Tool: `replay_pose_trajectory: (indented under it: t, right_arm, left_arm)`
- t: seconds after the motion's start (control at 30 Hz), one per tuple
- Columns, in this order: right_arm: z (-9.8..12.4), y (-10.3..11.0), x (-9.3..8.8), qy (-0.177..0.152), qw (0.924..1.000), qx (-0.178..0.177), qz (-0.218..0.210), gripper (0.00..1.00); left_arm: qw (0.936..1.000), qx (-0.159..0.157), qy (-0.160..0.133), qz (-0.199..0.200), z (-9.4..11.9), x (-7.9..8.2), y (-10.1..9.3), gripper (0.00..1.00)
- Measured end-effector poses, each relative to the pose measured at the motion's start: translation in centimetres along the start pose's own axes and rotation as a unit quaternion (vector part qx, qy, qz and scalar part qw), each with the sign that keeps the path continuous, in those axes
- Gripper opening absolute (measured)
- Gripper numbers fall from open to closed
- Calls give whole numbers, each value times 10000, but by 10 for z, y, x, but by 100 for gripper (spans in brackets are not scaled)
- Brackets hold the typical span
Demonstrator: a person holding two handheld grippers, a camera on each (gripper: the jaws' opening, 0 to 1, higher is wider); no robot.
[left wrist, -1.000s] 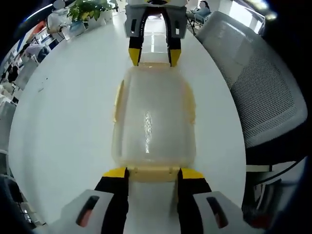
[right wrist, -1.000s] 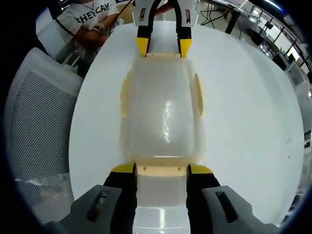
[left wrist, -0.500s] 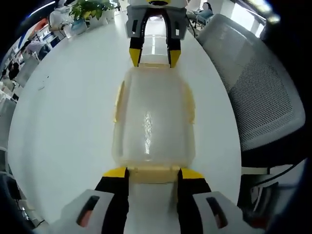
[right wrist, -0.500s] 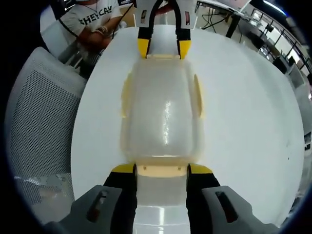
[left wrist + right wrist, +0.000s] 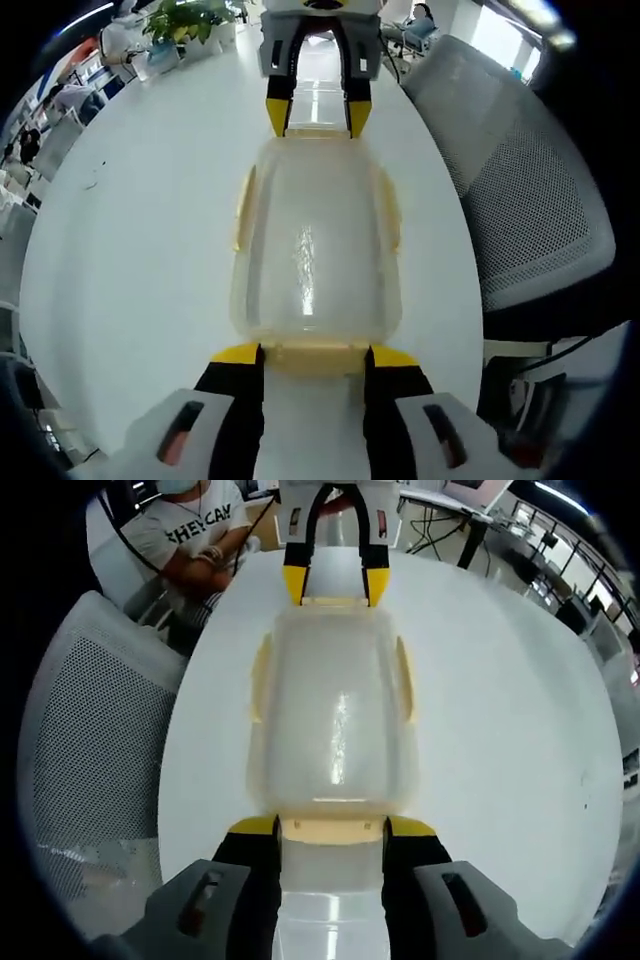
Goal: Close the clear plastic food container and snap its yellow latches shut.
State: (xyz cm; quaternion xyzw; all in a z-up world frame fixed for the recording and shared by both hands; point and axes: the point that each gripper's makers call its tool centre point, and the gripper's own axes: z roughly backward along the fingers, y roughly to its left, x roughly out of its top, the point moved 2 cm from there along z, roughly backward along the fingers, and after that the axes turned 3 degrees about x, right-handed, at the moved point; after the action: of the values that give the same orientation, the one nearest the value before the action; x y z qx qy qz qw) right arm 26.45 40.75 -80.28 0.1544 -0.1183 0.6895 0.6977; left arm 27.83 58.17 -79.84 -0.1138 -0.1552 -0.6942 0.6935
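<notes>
One clear plastic food container (image 5: 313, 245) is lying on the white round table (image 5: 130, 250), its lid down over the body, and nothing can be made out inside it through the cloudy plastic. Four yellow latches are showing: one at each short end and one along each long side, such as the side latch (image 5: 243, 208) and the near end latch (image 5: 314, 355) in the left gripper view. Two grippers are working on it from opposite ends. The left gripper (image 5: 314, 355) is sitting with its yellow-tipped jaws spread, one at each end of the near end latch, against that end of the container. The right gripper (image 5: 331, 828) is doing the same at the other end, jaws parted around the end latch (image 5: 331, 828) there; it is also appearing at the far end in the left gripper view (image 5: 318, 117). One grey mesh chair (image 5: 520, 190) is standing beside the table, and one person in a white printed shirt (image 5: 190, 525) is sitting beyond it in the right gripper view.
</notes>
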Motion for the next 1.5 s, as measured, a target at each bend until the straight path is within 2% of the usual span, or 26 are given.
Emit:
replay_pose_trajectory:
  t: [0.27, 0.57, 1.0, 1.5]
  right_arm:
    - [12, -3, 5, -7, 9999, -102, 52, 36]
    - [24, -4, 9, -62, 9999, -80, 59, 36]
    - [31, -4, 6, -61, 9999, -75, 66, 36]
    - [48, -5, -23, 27, 9999, -114, 88, 36]
  left_arm:
    - [9999, 95, 25, -21, 11, 6, 3, 33]
    - [10000, 20, 24, 41, 25, 11, 5, 34]
    - [10000, 41, 59, 46, 28, 19, 5, 34]
    - [9999, 62, 7, 93, 20, 49, 6, 34]
